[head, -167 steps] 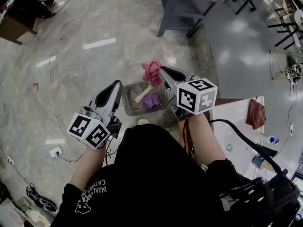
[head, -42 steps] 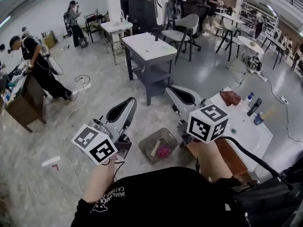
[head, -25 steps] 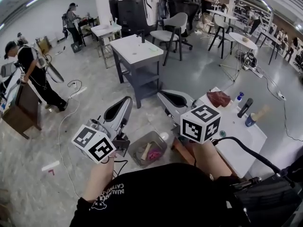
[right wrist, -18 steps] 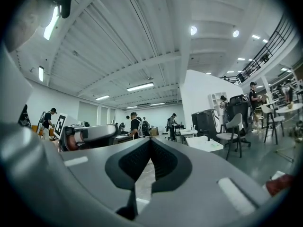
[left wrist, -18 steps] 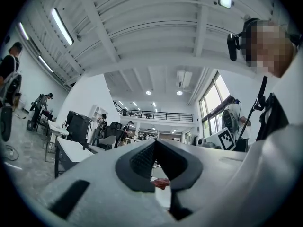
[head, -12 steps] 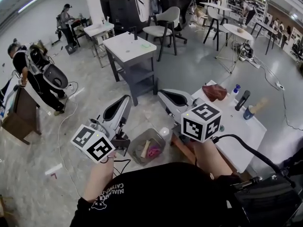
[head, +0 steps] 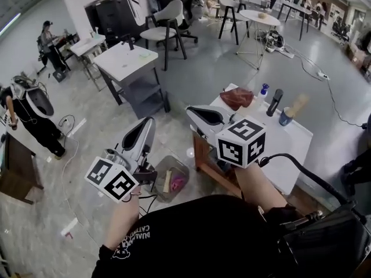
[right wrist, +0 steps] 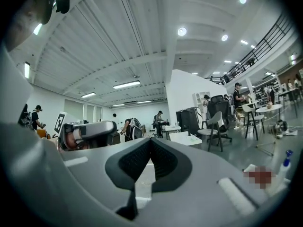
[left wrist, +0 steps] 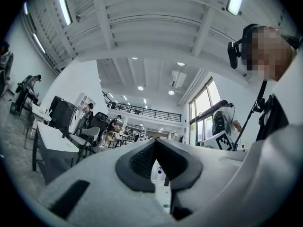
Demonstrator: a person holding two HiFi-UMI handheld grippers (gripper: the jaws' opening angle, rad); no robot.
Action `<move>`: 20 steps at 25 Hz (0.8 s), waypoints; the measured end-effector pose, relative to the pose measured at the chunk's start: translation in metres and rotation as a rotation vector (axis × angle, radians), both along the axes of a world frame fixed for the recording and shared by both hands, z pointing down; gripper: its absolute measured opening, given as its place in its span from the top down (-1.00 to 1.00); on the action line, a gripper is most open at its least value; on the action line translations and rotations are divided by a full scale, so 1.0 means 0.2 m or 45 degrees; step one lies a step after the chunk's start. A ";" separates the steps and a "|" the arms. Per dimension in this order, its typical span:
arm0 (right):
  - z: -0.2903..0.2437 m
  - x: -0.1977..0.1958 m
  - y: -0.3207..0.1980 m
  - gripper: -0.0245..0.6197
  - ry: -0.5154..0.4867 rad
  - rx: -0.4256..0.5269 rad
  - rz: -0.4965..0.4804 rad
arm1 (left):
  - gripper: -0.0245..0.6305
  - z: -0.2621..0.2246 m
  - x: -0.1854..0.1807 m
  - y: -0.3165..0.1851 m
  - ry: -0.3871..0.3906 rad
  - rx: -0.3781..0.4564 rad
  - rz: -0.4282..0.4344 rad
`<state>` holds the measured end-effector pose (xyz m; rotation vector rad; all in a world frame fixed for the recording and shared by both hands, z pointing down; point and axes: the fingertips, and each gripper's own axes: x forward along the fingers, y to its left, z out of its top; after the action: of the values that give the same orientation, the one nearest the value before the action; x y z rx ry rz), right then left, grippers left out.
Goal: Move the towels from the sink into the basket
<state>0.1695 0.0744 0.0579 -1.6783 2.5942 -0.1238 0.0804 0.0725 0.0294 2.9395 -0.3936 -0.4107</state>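
Right hand-held gripper (head: 191,110) nearer table (head: 290,139) — pink towel (head: 177,182) in basket (head: 184,168)

Left gripper (head: 146,125) and right gripper (head: 194,112) point forward, jaws together, empty.

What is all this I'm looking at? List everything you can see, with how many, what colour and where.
Basket: one, grey, on the floor between the two tools.
Pink towel: one, inside the basket, beside a pale stick-like thing.
Brown towel: one, reddish brown, at the far corner of the counter.
Counter: one, white, at the right.
Bottles: two on the counter, a small blue-capped one and a tall dark one.
Cup: one, blue, on the counter.
Work table: one, white top and grey frame, further back.
Chair: one pale one near the work table; others beyond.
People: several in the background, one at the left.
Left tool: grey, shut, empty.
Right tool: grey, shut, empty.
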 end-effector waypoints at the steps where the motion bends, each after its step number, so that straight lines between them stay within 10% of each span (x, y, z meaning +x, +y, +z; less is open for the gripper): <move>1: 0.02 0.06 0.01 0.90 0.003 -0.009 0.019 | 0.91 0.02 0.06 0.00 0.002 -0.009 0.020; 20: 0.70 1.22 -0.17 0.90 -0.051 -0.329 0.251 | 0.92 0.63 1.12 -0.17 -0.089 -0.266 0.141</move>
<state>0.4128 0.0407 0.1976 -1.9791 2.4538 -0.4971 0.3042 0.0388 0.1545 2.7610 -0.2621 -0.2376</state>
